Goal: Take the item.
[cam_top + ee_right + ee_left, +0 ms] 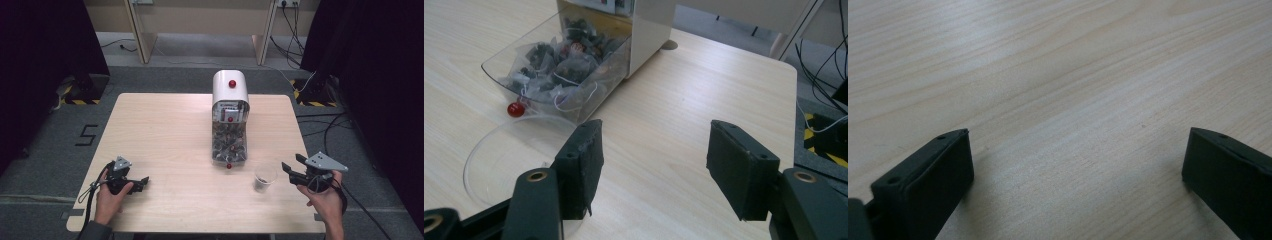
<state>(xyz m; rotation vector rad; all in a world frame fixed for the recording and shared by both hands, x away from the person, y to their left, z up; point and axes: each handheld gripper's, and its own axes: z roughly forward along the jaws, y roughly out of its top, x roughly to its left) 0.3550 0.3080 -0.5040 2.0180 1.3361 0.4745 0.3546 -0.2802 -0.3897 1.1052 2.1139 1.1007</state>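
A white dispenser [230, 92] stands at the table's far middle, its clear drawer [229, 142] pulled out towards me and full of tea bags [559, 67]. A small red knob [515, 109] sits at the drawer's front. Just right of the drawer stands a clear plastic cup [265, 176] with something dark at its bottom. My right gripper [292, 164] hovers right of the cup, open, nothing between its jaws; in the right gripper view [651, 170] the cup's rim [484, 150] lies beside one jaw. My left gripper [145, 181] rests open at the near left over bare wood [1078, 165].
The light wooden table [165, 130] has rounded corners; its right edge lies close under my right hand. Cables [330, 130] trail over the grey floor to the right. Wooden furniture legs [142, 35] stand beyond the table.
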